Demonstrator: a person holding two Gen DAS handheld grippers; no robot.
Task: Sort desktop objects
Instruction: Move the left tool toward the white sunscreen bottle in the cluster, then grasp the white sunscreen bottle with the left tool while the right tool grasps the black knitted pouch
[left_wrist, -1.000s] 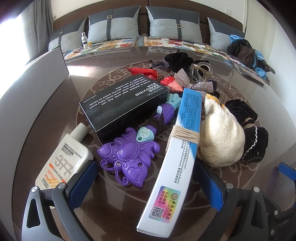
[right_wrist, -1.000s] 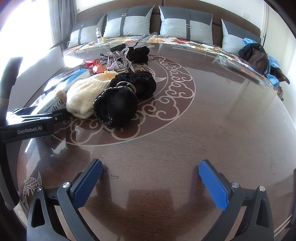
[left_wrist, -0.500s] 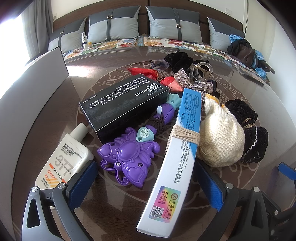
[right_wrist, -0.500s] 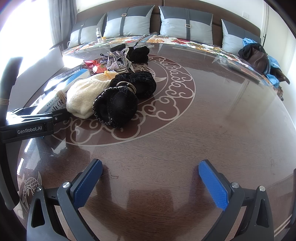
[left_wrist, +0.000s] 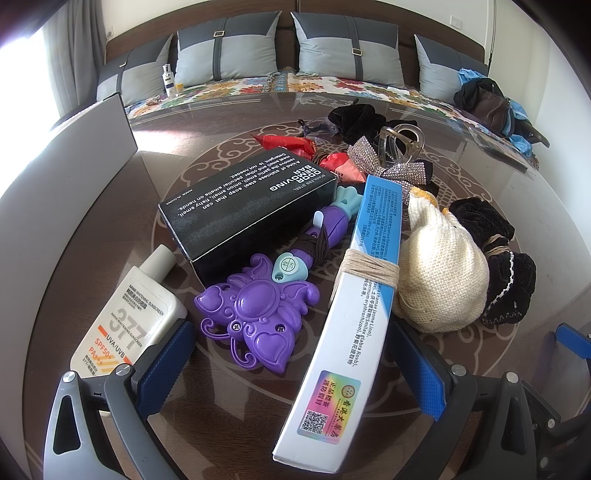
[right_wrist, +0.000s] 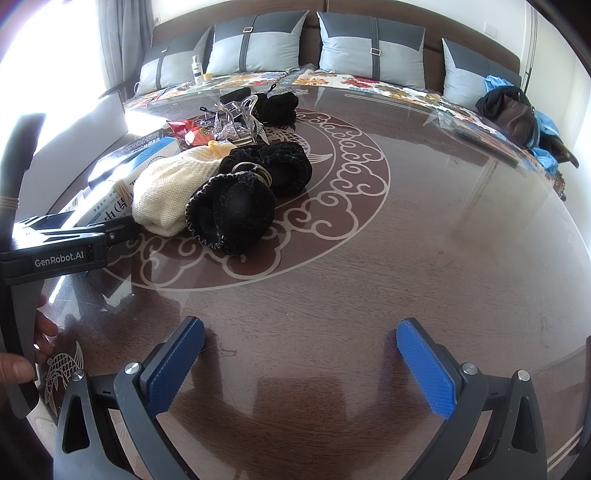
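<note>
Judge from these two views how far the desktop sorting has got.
Done: nothing looks sorted; black box, purple toy, blue carton, sunscreen and knit pouch lie in one heap. In hand: nothing; left gripper and right gripper are open, empty. Left: everything.

Grey cushions (left_wrist: 229, 48) on a floral-covered sofa (left_wrist: 332, 83); dark bag (right_wrist: 511, 110) at its end

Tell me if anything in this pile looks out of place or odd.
Nothing is spilled or visibly damaged. The long blue-and-white box looks askew: it lies slanted with twine wound round its middle, its far end propped over the purple toy wand and pressed against the cream knitted pouch. The rest is just an unsorted heap.
</note>
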